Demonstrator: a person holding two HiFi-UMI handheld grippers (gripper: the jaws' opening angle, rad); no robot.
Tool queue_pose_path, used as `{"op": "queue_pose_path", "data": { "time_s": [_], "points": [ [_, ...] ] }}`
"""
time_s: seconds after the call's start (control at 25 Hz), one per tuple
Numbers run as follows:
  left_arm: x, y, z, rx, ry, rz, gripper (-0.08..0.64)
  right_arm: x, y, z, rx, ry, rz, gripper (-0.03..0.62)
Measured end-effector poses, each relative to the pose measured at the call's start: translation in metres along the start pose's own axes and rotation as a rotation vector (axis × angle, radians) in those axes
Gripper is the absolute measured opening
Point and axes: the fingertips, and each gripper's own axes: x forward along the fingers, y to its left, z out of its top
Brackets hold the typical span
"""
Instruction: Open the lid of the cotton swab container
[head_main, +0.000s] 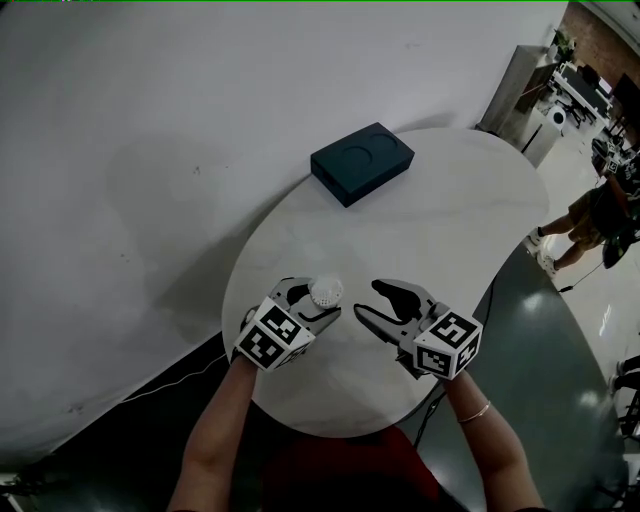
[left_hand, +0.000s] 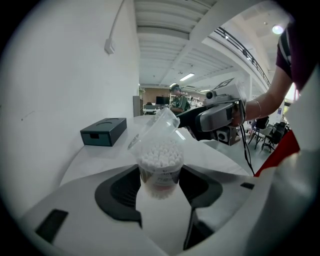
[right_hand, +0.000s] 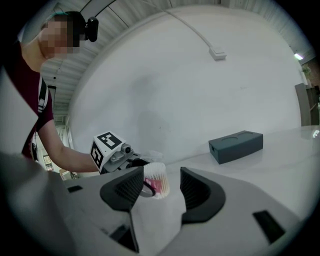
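1. The left tool (head_main: 316, 303) is closed on the cotton swab container (left_hand: 160, 165), with its pads pressed against the two sides of the tub's lower body. Gripping low leaves the rim and top free to be worked from the other side. The container sits at the near left of the round white surface (head_main: 440, 220) and leans toward the other tool. It looks raised off the surface, though that cannot be told for certain.
2. The clear lid (left_hand: 159, 122) stands tipped back behind the rim, and the white swab heads are exposed. By this look the opening is done or very nearly done. Whether the lid hangs on a hinge cannot be told.
3. The right tool (head_main: 366, 298) has its jaws wide apart with nothing in them. It points at the container from just beside it but does not touch it, placed where it could reach the lid.
4. A dark box (head_main: 362, 162) lies well apart at the far edge of the surface, clear of both tools.
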Motion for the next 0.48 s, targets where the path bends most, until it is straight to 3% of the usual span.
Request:
{"op": "queue_pose_path", "data": {
  "time_s": [0.48],
  "points": [
    [0.022,0.034,0.008,0.027,0.013,-0.013,0.253,0.015,-0.013,-0.017,0.015,0.018,-0.037,0.241]
  ]
}}
